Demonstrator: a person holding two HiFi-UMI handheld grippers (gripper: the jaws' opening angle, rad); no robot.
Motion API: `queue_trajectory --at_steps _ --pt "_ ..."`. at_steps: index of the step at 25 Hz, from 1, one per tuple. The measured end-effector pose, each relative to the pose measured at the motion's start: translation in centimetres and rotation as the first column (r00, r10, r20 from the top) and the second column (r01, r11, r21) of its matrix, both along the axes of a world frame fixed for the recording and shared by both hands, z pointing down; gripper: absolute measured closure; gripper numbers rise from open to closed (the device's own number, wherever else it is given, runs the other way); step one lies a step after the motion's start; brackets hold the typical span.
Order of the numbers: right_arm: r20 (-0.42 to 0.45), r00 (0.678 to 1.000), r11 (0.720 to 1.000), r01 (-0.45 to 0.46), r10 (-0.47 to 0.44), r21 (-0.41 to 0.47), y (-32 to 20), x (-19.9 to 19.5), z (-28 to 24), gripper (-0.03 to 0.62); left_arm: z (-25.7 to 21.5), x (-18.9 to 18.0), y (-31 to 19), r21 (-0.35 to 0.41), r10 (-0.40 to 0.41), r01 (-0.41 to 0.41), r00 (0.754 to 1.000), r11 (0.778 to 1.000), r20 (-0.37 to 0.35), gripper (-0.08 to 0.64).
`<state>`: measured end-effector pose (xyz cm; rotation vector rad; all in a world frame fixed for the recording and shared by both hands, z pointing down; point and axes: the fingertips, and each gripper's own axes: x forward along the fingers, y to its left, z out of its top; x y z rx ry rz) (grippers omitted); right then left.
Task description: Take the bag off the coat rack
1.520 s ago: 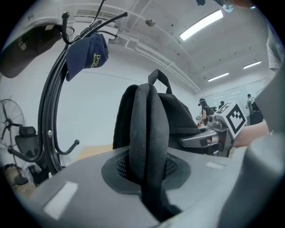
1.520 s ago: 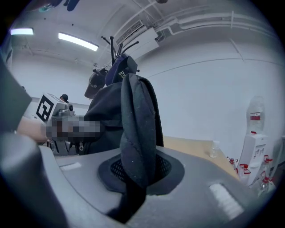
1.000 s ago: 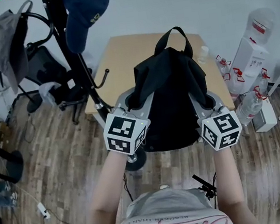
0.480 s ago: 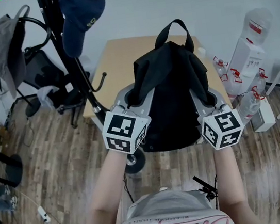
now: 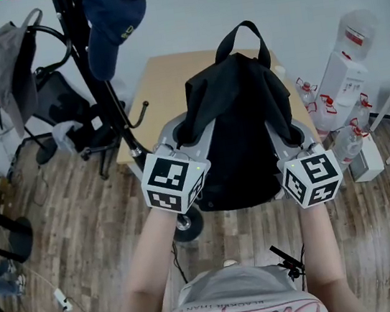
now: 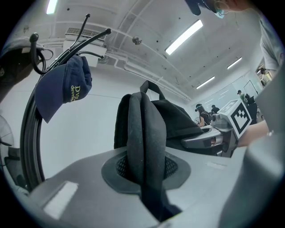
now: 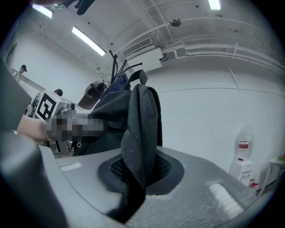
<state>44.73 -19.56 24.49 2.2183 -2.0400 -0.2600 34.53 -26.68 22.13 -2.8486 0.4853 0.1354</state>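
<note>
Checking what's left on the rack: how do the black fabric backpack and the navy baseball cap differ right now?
The black fabric backpack hangs by its straps, clamped in the left gripper and the right gripper, clear of the black metal coat rack; the navy baseball cap hangs on a rack hook. The backpack is far bigger than the cap. The cap carries yellow lettering; the backpack looks plain. Both are dark fabric.

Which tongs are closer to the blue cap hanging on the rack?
Left. The left tongs hold the black bag by a strap, below and right of the blue cap; the right tongs grip the bag's far side, farther away.
</note>
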Motion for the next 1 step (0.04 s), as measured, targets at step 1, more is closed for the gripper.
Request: queue_trajectory --at_steps 1 --pt "-0.001 1.000 1.000 0.001 -0.001 0.001 0.04 -0.07 -0.12 0.554 -0.11 -0.07 0.03 0.001 0.001 -0.001 1.000 1.000 -0.001 0.480"
